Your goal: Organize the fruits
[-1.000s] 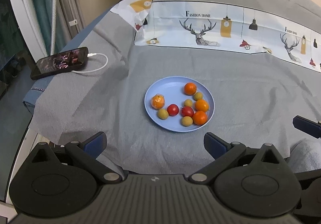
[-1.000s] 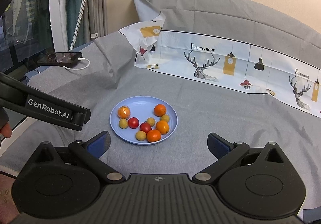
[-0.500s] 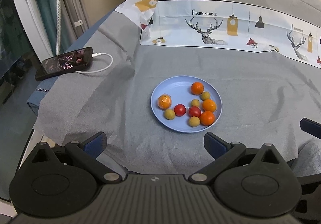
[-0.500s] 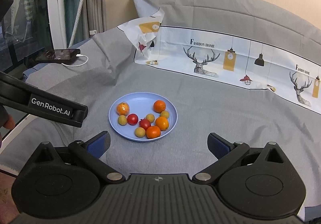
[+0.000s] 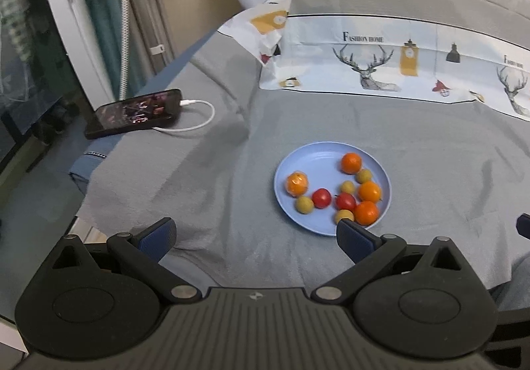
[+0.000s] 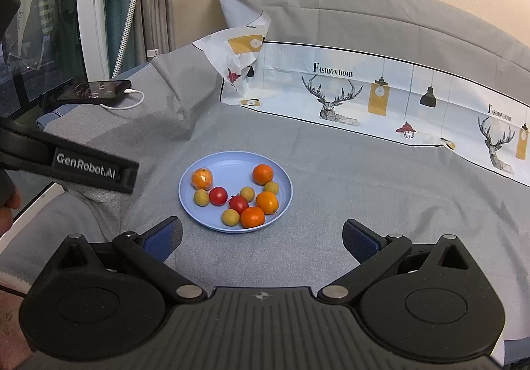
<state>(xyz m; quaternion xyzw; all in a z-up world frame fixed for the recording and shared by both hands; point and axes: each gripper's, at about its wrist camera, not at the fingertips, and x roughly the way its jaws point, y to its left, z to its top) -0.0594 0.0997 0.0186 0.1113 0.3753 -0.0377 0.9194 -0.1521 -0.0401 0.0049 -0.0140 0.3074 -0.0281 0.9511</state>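
**Small round fruit on one plate, both tools empty**

A grey cloth covers the desk (image 6: 364, 171), with a printed deer-and-lamp sheet (image 6: 381, 94) propped along the back and a phone (image 5: 134, 113) charging well to the left of the blue plate (image 6: 228, 161). All the fruit lies on that plate: four oranges, two red tomatoes and four small yellow-green fruits, most of them bunched on its right half and touching.

My left tool (image 5: 255, 232) and my right tool (image 6: 261, 235) are both spread wide and hold nothing, just short of the plate's near rim.

I judge these light, smooth and apt to roll. The tomatoes (image 6: 218, 196) look soft-skinned, so I'd pinch gently across the widest part. The orange (image 6: 202, 179) at the plate's left sits in a glossy wrap and may slip. The one at the back (image 6: 262, 174) stands clearest for my fingers.
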